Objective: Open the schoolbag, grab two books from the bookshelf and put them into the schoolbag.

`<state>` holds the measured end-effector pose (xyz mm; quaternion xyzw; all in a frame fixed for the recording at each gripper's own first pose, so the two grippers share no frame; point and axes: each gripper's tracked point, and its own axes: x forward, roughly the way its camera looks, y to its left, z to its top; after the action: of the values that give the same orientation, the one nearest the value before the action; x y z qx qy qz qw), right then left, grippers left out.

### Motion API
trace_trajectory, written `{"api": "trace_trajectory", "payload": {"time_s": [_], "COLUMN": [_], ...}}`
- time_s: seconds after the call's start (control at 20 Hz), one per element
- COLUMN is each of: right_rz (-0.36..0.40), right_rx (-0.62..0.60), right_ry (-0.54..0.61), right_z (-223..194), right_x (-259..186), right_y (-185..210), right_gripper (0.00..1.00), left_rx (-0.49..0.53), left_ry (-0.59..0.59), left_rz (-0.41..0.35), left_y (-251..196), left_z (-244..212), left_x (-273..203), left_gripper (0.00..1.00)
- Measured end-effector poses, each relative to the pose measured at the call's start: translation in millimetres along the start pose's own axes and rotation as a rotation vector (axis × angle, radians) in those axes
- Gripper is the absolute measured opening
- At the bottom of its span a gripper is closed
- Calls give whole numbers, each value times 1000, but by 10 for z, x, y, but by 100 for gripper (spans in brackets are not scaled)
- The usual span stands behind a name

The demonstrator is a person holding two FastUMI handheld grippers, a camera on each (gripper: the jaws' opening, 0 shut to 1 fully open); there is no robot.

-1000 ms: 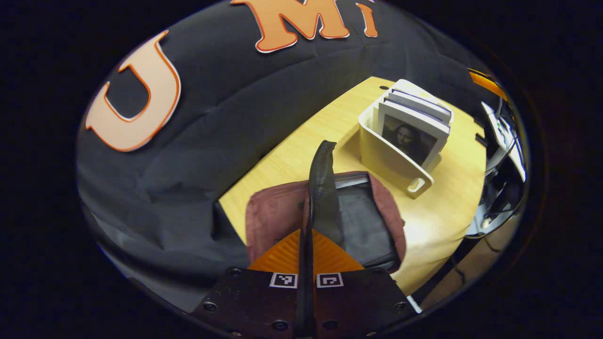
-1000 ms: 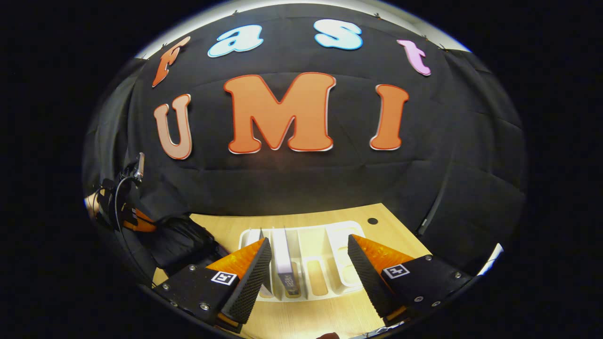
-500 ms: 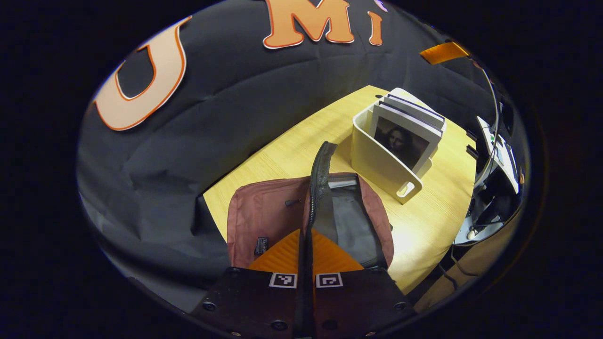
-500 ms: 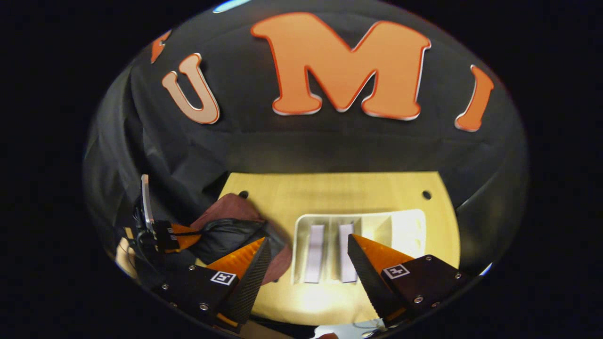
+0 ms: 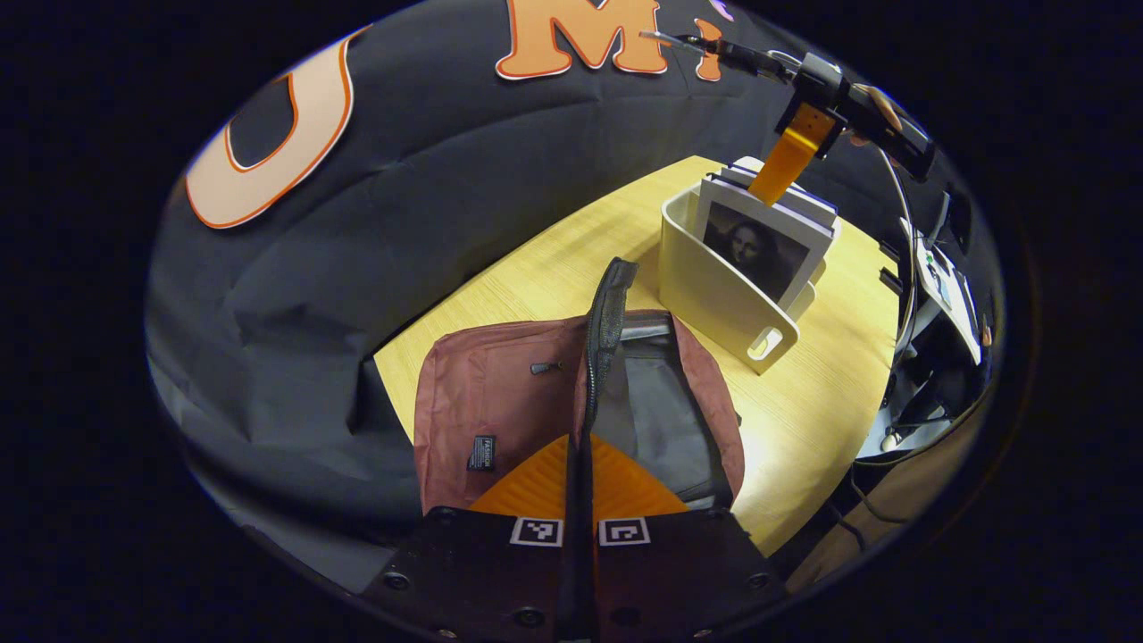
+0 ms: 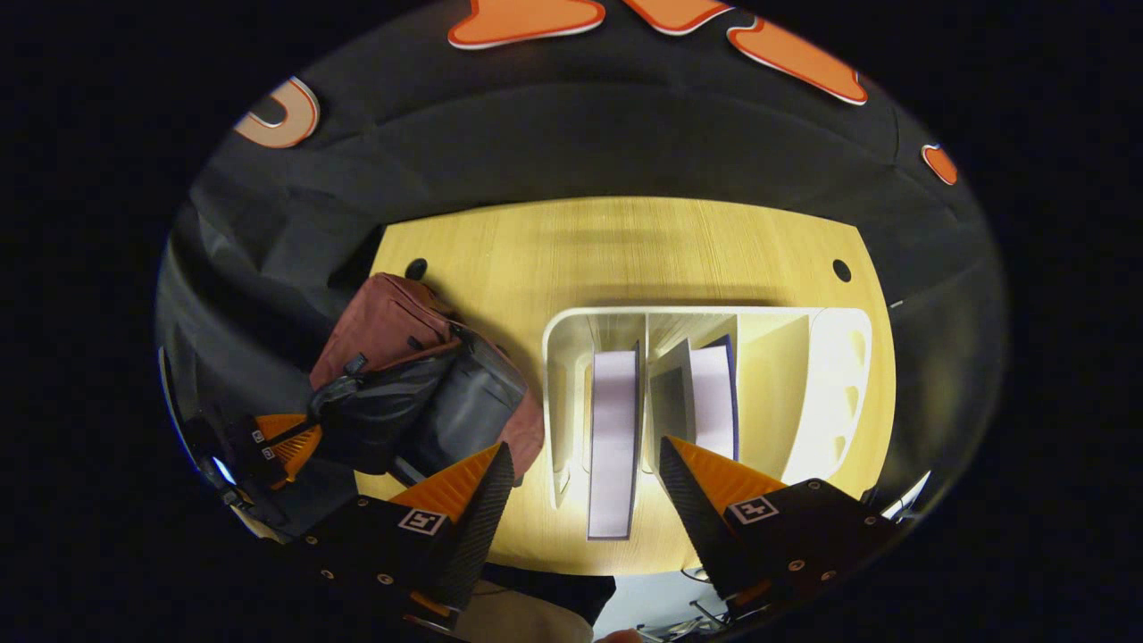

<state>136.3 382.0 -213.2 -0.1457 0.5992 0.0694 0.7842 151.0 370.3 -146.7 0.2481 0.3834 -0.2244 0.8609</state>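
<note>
A reddish-brown schoolbag (image 5: pixel 500 402) lies on the wooden table (image 5: pixel 554 268), its dark lining showing. My left gripper (image 5: pixel 580 439) is shut on the bag's black zipper flap (image 5: pixel 609 313) and holds it upright. The white bookshelf (image 5: pixel 714 290) stands behind the bag with books (image 5: pixel 759 250) upright in it. In the right gripper view I look down on the bookshelf (image 6: pixel 563 393). My right gripper (image 6: pixel 585 464) is open above it, one book (image 6: pixel 613 429) between the fingers' line and a second book (image 6: pixel 713 393) to the right. The right gripper (image 5: pixel 775 174) hangs over the books.
The bookshelf's right slots (image 6: pixel 786 384) hold nothing. Round holes (image 6: pixel 841 270) sit near the table's far corners. Equipment and cables (image 5: pixel 938 295) crowd the table's right edge. The schoolbag (image 6: pixel 393 339) and left gripper (image 6: pixel 286 438) lie left of the bookshelf.
My right gripper has moved forward and tipped down until it looks straight onto the bookshelf, still open. It has come into the left gripper view. The left gripper keeps hold of the flap.
</note>
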Motion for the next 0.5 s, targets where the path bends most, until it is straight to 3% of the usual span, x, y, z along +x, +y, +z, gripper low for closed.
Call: {"api": "trace_trajectory", "payload": {"time_s": [0.45,0.5], "right_rz": [-81,-90], "right_rx": [-18,-11], "right_ry": [77,82], "right_z": [-14,-4], "right_x": [475,493], "right_y": [-123,-146], "right_gripper": [98,93], "left_rx": [28,34], "left_ry": [-11,-12], "left_rz": [52,52], "left_y": [133,125], "left_z": [22,30], "left_x": [-49,-59], "left_gripper": [1,1]}}
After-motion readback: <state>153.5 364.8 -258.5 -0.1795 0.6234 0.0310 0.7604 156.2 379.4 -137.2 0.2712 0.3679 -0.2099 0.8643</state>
